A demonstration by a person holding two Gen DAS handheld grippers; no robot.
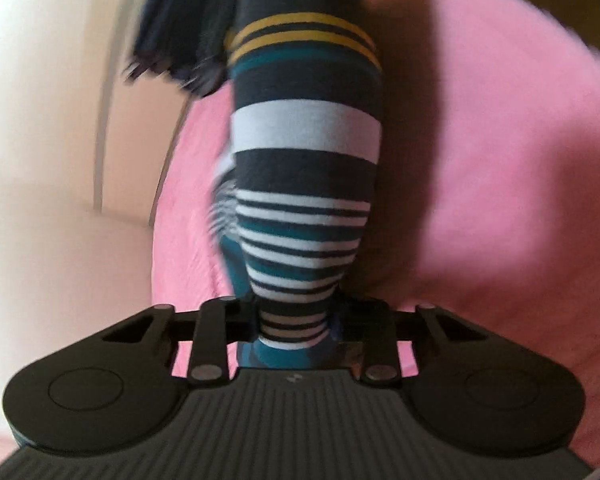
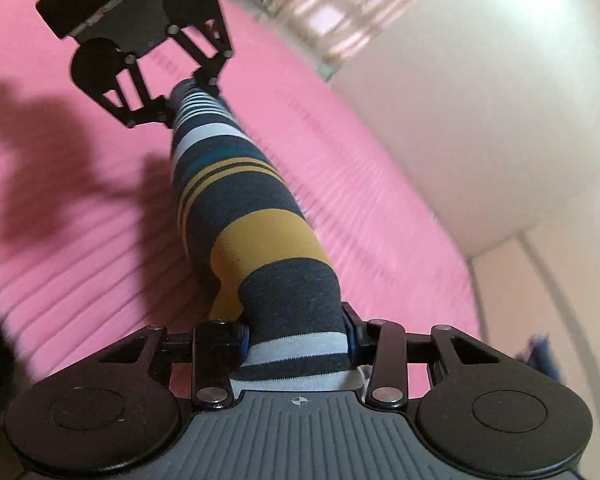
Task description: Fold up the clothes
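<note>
A striped garment (image 1: 304, 184) in navy, white, teal and mustard bands is stretched taut between my two grippers above a pink bedspread (image 1: 500, 160). My left gripper (image 1: 296, 320) is shut on its thin-striped end. My right gripper (image 2: 296, 340) is shut on the other end, at a navy and white band of the same garment (image 2: 236, 200). In the right wrist view the left gripper (image 2: 190, 94) shows at the far end, clamped on the cloth. Both views are blurred by motion.
The pink bedspread (image 2: 80, 240) with ribbed quilting lies under the garment. A cream wall (image 2: 480, 100) runs along the bed's side. A dark fringed cloth (image 1: 180, 40) hangs at the upper left of the left wrist view.
</note>
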